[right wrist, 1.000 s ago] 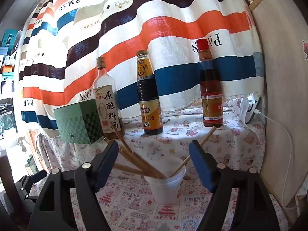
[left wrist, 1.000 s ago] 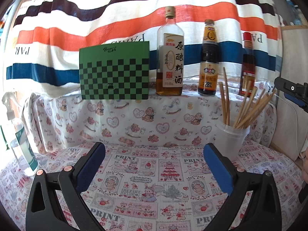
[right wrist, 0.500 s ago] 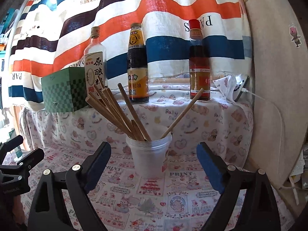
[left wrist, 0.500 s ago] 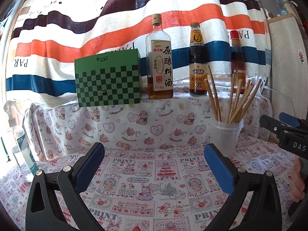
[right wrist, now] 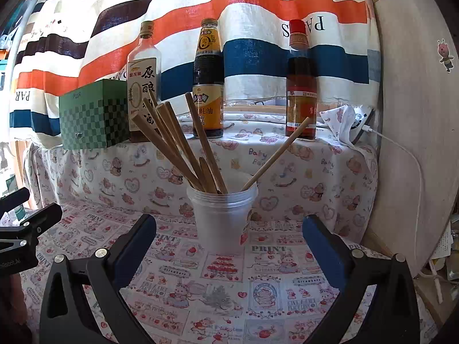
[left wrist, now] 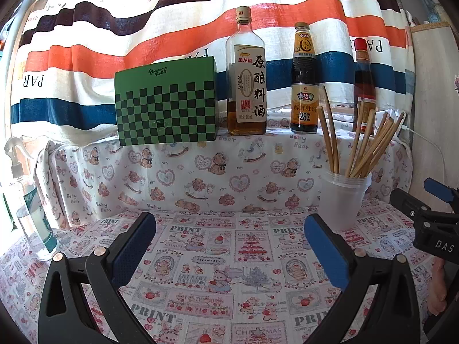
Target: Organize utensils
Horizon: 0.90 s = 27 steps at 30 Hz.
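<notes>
A clear plastic cup (right wrist: 222, 219) stands on the printed cloth, holding several wooden chopsticks (right wrist: 183, 149) that fan out to the left, with one leaning right. In the left wrist view the same cup (left wrist: 342, 200) and chopsticks (left wrist: 364, 146) stand at the right. My right gripper (right wrist: 229, 229) faces the cup from just in front; its jaws are opening wide, nothing pressed between the blue pads. My left gripper (left wrist: 229, 229) is open over bare cloth, left of the cup. The right gripper's black body (left wrist: 430, 220) shows at the left wrist view's right edge.
On the raised ledge behind stand a green checkered box (left wrist: 166, 103), a cooking wine bottle (left wrist: 246, 77), a dark sauce bottle (left wrist: 304, 83) and a red-capped bottle (right wrist: 300, 86). A spray bottle (left wrist: 31, 206) stands far left. A white cable (right wrist: 413, 166) hangs by the right board.
My right gripper has sunk toward the table and levelled out, its jaws spreading wider. The cup now sits between and just beyond its fingers. My left gripper has stayed roughly in place.
</notes>
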Motion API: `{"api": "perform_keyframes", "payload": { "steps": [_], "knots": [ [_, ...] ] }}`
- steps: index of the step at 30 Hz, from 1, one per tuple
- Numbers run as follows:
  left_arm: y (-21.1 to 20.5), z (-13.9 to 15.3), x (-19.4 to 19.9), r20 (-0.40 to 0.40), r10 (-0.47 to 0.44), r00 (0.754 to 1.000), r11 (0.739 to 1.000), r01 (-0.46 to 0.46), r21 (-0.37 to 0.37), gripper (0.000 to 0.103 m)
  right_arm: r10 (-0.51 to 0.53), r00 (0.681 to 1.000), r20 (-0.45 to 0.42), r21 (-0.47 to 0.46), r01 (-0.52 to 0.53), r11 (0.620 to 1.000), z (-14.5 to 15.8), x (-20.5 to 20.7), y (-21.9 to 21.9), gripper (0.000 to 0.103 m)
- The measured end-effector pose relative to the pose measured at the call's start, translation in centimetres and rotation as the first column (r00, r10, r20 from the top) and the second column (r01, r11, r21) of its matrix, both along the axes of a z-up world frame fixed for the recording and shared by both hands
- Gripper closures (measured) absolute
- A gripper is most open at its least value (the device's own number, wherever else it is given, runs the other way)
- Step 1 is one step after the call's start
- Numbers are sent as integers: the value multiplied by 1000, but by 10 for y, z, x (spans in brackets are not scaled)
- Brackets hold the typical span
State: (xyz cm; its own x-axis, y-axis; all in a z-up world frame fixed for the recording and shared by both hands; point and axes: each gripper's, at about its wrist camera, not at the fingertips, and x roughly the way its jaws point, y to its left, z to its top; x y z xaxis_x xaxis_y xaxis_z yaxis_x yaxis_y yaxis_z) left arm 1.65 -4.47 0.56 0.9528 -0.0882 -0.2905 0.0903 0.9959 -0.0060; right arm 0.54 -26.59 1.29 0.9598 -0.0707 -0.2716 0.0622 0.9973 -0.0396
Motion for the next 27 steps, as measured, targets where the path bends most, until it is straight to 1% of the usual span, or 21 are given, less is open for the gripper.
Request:
{"api": "perform_keyframes", "payload": {
  "steps": [27],
  "knots": [
    [-3, 0, 1, -7, 9, 1000, 1000, -9, 11, 0, -13, 1000, -2, 0, 13, 1000, 0, -1, 0, 0]
  ]
}}
